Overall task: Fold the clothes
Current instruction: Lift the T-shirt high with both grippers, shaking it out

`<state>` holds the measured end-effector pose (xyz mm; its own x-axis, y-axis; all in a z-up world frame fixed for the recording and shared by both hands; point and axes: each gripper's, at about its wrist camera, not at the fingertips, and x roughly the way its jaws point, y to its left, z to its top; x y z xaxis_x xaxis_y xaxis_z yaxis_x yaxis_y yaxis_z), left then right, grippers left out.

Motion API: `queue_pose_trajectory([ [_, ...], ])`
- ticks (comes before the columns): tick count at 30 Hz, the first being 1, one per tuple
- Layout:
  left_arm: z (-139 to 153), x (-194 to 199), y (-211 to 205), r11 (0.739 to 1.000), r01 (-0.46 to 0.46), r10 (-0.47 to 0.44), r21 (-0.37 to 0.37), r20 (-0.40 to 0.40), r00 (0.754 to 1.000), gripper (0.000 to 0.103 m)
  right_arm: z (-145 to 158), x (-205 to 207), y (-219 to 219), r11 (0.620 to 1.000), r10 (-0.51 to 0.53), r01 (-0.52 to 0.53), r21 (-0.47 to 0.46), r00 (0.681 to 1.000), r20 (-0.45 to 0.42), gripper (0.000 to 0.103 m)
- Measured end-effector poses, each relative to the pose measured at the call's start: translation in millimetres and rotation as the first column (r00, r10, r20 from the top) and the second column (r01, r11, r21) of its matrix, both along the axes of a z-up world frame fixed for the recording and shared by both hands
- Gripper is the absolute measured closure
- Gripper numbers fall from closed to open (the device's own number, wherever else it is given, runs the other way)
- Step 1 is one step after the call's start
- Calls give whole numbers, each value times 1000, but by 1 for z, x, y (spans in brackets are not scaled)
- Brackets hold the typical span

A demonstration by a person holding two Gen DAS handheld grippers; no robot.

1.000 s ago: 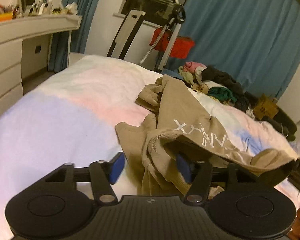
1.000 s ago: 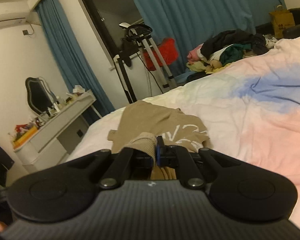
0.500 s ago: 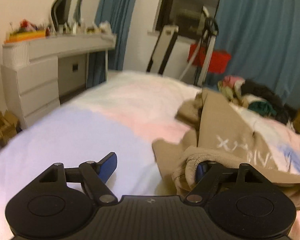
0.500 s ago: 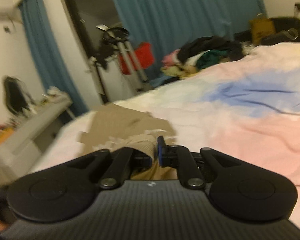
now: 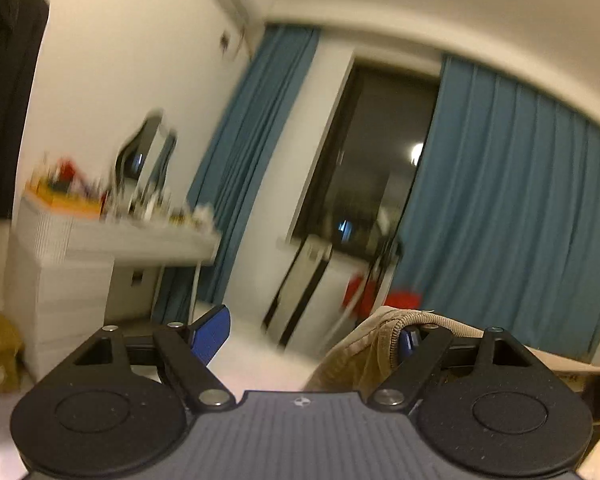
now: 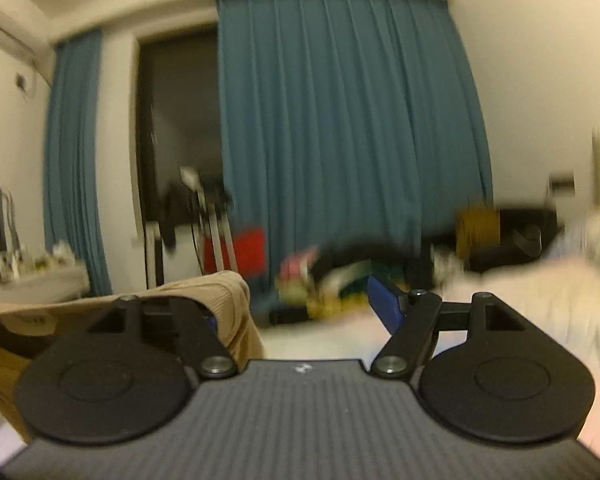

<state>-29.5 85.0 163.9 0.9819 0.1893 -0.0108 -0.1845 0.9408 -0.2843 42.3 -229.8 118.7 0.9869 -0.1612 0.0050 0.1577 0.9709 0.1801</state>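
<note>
A tan garment (image 5: 364, 354) hangs over the right finger of my left gripper (image 5: 308, 334), whose jaws stand wide apart. In the right wrist view the same tan cloth (image 6: 220, 304) drapes over the left finger of my right gripper (image 6: 300, 308), whose jaws also stand wide apart. Both grippers are raised and look out level across the room. The rest of the garment hangs below the frames, out of view. Both views are blurred by motion.
A white dresser (image 5: 80, 276) with a mirror stands at the left. Blue curtains (image 6: 340, 120) flank a dark window. A pile of clothes (image 6: 332, 276) lies at the far end of the bed (image 6: 500, 288). A red item (image 5: 380, 300) on a stand sits by the window.
Both grippers have lifted and tilted up from the bed, carrying the tan garment. My right gripper, shut on the cloth before, now stands open with the cloth hooked over one finger.
</note>
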Motion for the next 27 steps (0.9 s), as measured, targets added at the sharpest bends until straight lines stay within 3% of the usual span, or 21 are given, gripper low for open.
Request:
queue_pose_trajectory([
  [4, 94, -19, -1, 1000, 19, -21, 18, 132, 991, 19, 85, -24, 0, 999, 17, -12, -39, 991, 134, 32],
  [8, 187, -38, -7, 996, 17, -36, 84, 237, 971, 15, 171, -49, -7, 997, 67, -58, -48, 973, 221, 32],
  [12, 257, -52, -11, 991, 53, -84, 123, 256, 963, 13, 241, -68, -16, 993, 113, -104, -48, 956, 270, 32],
  [15, 289, -53, -14, 987, 78, -111, 139, 250, 962, 11, 277, -81, -17, 990, 129, -106, -94, 947, 293, 31],
  [18, 300, -38, -13, 984, 127, -150, 123, 200, 968, 11, 294, -89, -18, 989, 122, -90, -121, 949, 292, 20],
  [20, 295, -18, -16, 980, 166, -182, 106, 158, 971, 10, 295, -85, -21, 987, 123, -87, -137, 952, 279, 19],
  [23, 270, 26, -20, 976, 203, -209, 77, 75, 975, 10, 281, -63, -26, 985, 108, -75, -154, 970, 218, 19],
  [27, 223, 97, -35, 975, 219, -218, 39, -34, 975, 10, 232, 0, -37, 988, 91, -78, -131, 992, 91, 20],
])
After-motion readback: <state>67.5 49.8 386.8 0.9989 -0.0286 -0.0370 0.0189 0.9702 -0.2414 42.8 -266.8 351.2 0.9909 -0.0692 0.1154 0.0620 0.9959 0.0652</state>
